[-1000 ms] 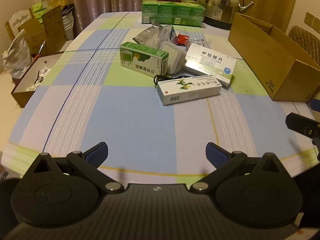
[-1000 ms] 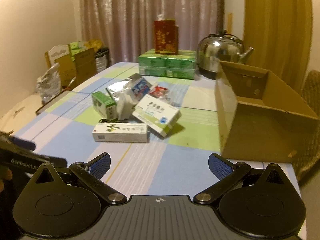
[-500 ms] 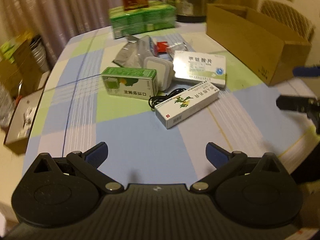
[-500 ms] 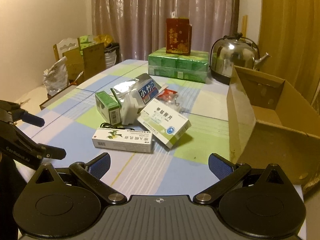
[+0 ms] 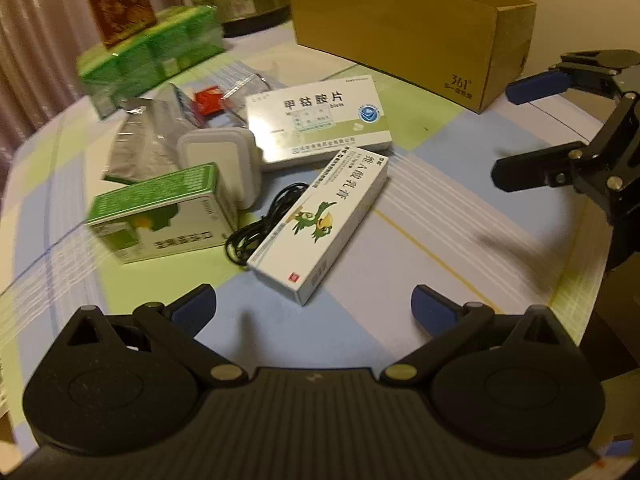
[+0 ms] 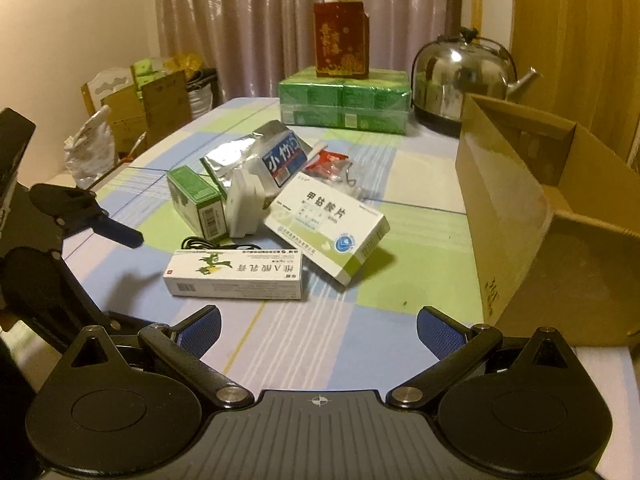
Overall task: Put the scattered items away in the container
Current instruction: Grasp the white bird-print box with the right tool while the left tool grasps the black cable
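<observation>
A pile of items lies mid-table: a long white box with a green bird (image 5: 320, 224) (image 6: 236, 274), a flat white medicine box (image 5: 318, 118) (image 6: 326, 232), a green box (image 5: 158, 216) (image 6: 196, 200), a white charger (image 5: 224, 168) (image 6: 244, 208) with a black cable (image 5: 260, 228), a silver pouch (image 6: 260, 156) and a red packet (image 5: 208, 100). The open cardboard box (image 5: 408, 28) (image 6: 532, 216) stands at the right. My left gripper (image 5: 312, 308) is open and empty, just short of the long box. My right gripper (image 6: 318, 330) is open and empty, nearer the table edge.
Green packs (image 6: 344, 100) with a red box (image 6: 340, 40) on top and a steel kettle (image 6: 464, 76) stand at the table's far end. Cardboard boxes and bags (image 6: 136, 112) sit off the table's left side. The right gripper shows in the left wrist view (image 5: 560, 128).
My left gripper has moved forward and turned right, closing on the long bird box. My right gripper has edged closer to the pile. Both stayed open.
</observation>
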Demonstrator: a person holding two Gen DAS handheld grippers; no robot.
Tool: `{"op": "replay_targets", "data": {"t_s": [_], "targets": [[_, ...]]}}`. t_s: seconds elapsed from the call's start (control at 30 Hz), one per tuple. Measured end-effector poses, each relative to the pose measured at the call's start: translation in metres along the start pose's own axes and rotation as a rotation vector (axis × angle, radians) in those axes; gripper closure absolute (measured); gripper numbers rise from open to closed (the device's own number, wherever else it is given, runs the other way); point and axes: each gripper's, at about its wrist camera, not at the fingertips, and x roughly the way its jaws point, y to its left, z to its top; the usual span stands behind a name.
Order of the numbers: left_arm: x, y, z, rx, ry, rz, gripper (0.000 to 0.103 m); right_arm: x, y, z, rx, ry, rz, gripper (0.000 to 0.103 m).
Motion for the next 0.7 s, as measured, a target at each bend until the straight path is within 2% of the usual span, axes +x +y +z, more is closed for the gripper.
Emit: {"op": "replay_targets", "data": {"t_s": [0.13,0.17,0.2,0.27,0.5,0.7], "targets": [[0.013,0.008,0.0,-0.002,-0.008,-0.022,0.001,0.015,0.003,0.005,0.044,0.009,0.006,0.002],[0.015,0.01,0.0,-0.005,-0.014,-0.028,0.001,0.019,0.004,0.006,0.051,0.015,0.012,0.005],[0.016,0.011,0.0,-0.008,-0.02,-0.039,0.001,0.023,0.005,0.007,0.055,0.022,0.014,0.015],[0.018,0.013,0.001,-0.009,-0.034,-0.053,0.001,0.033,0.007,0.009,0.059,0.042,0.017,0.023],[0.021,0.012,0.003,0.025,-0.055,-0.122,0.001,0.045,0.002,0.007,0.084,0.058,0.015,0.024],[0.018,-0.008,0.004,0.049,-0.056,-0.193,0.001,0.039,-0.007,0.006,0.15,0.066,0.024,0.023]]}}
